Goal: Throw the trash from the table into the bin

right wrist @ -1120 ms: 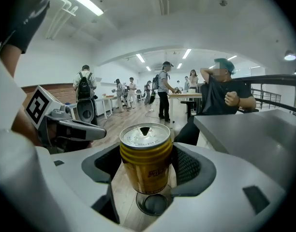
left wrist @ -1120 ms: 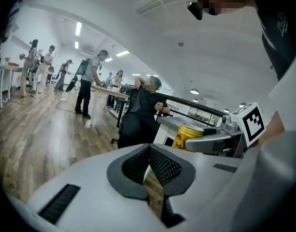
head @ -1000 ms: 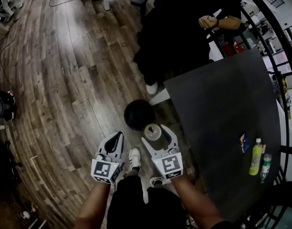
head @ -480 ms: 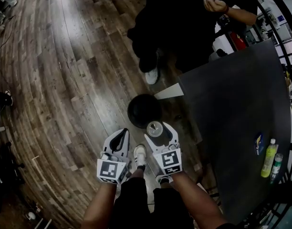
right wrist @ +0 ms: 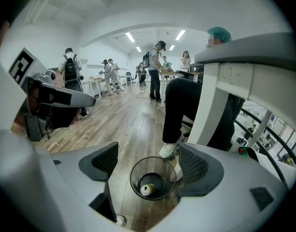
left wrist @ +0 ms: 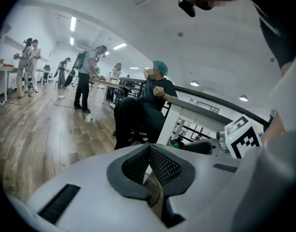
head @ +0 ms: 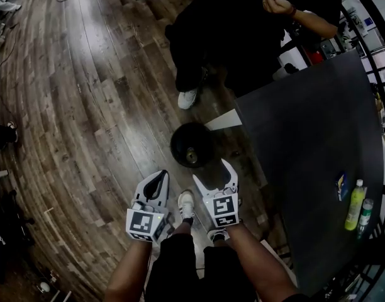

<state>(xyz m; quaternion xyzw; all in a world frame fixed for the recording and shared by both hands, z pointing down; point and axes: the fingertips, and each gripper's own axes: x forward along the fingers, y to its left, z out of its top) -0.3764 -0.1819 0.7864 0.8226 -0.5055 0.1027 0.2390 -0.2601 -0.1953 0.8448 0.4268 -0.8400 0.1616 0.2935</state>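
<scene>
right gripper view: the can (right wrist: pixel 147 189) is seen lying in the bin (right wrist: pixel 134 175), beneath the right gripper (right wrist: pixel 152 163), whose jaws have just been opening and are spread, empty. the left gripper (left wrist: pixel 149 149) is closed on nothing. labels of the bottles (head: pixel 354 205) on the table (head: pixel 306 137) cannot be read.

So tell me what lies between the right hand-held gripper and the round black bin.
Only bare wooden floor before the bin, per the right gripper view.
</scene>
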